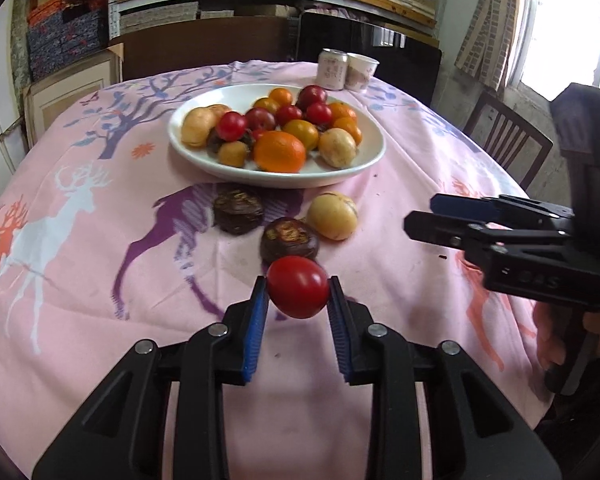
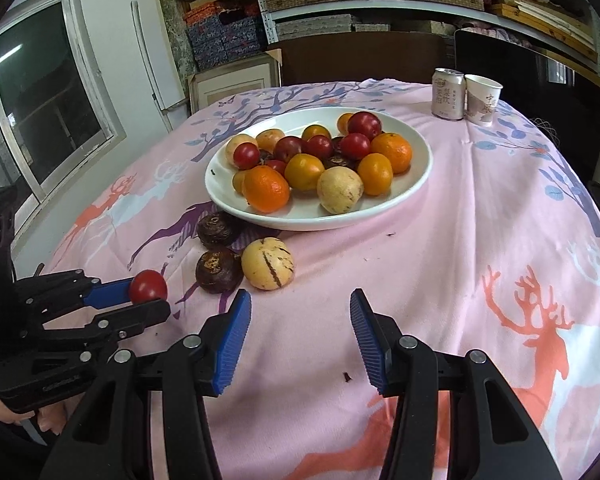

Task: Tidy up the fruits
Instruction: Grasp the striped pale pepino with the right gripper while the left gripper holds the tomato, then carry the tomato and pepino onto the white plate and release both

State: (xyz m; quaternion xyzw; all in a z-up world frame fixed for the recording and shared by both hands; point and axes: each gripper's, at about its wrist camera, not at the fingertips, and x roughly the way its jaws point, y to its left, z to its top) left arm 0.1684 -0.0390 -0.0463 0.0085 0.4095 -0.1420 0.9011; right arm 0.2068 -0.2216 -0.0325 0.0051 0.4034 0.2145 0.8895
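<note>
While the left gripper pinches a small round red tomato between its blue ribbed pads, the fruit sits nearest the camera, on the near side of the white ceramic plate of mixed fruit. Two dark brown water chestnuts and a pale yellow striped melon fruit lie on the pink deer-print tablecloth just before that plate. Right gripper: jaws spread, nothing between them, nearer than the plate.

Black left gripper, blue ribbed pads, silver screws.
</note>
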